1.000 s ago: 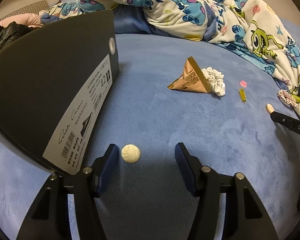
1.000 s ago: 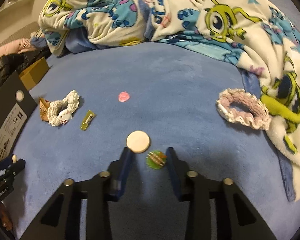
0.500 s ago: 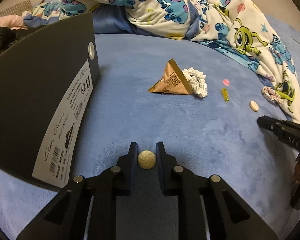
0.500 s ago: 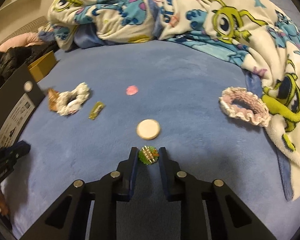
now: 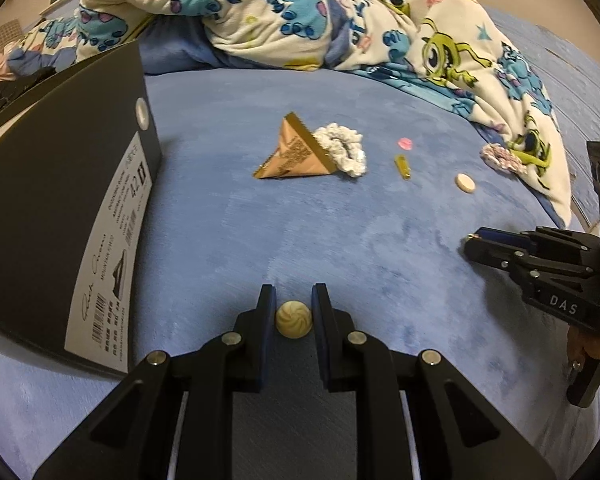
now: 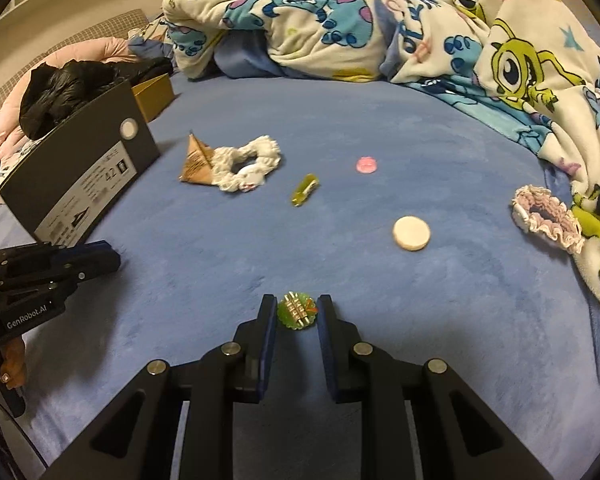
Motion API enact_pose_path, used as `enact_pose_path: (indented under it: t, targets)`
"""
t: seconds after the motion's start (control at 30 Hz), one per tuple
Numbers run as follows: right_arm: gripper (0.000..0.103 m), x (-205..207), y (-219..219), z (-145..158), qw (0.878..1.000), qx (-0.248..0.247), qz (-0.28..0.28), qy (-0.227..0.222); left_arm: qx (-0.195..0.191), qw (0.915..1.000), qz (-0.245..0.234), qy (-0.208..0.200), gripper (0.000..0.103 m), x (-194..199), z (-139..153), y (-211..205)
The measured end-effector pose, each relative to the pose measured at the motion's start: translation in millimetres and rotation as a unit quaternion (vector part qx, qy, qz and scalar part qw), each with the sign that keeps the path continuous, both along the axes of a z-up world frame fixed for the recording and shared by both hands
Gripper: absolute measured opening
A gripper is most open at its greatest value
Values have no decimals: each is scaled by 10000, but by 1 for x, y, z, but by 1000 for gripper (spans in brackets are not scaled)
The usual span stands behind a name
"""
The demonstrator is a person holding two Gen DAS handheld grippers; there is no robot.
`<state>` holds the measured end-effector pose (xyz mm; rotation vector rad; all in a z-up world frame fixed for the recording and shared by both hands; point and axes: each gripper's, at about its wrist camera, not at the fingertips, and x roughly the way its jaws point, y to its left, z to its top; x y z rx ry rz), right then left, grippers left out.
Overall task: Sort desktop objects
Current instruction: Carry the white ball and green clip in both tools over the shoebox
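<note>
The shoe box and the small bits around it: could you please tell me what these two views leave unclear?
- Shoe box, left wrist view: its left part is cut off by the frame edge; no opening faces either camera, so its contents are hidden.
- Label, right wrist view: the small print is too small to read.
- White scrunchie, left wrist view: partly hidden behind the tan packet.

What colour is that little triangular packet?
The triangular packet is golden-brown with dark print, clearest in the left wrist view.
</note>
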<state>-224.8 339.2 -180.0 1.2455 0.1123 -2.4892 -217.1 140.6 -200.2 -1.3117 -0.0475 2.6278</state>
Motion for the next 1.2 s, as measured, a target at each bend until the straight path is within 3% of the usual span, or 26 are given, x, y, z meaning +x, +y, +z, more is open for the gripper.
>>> enact_pose_path:
  t: [0.2, 0.47, 1.2]
  targets:
    - [20, 13, -7, 5, 10000, -32, -13, -13, -182, 9994, -268, -83, 19, 9, 10, 7]
    - [20, 32, -15, 26, 9998, -133, -110, 90, -131, 9993, -331, -77, 19, 20, 32, -2]
    - [20, 79, -78, 95, 9990, -157, 38, 412, 83, 9990, -432, 117, 19, 58, 105, -65]
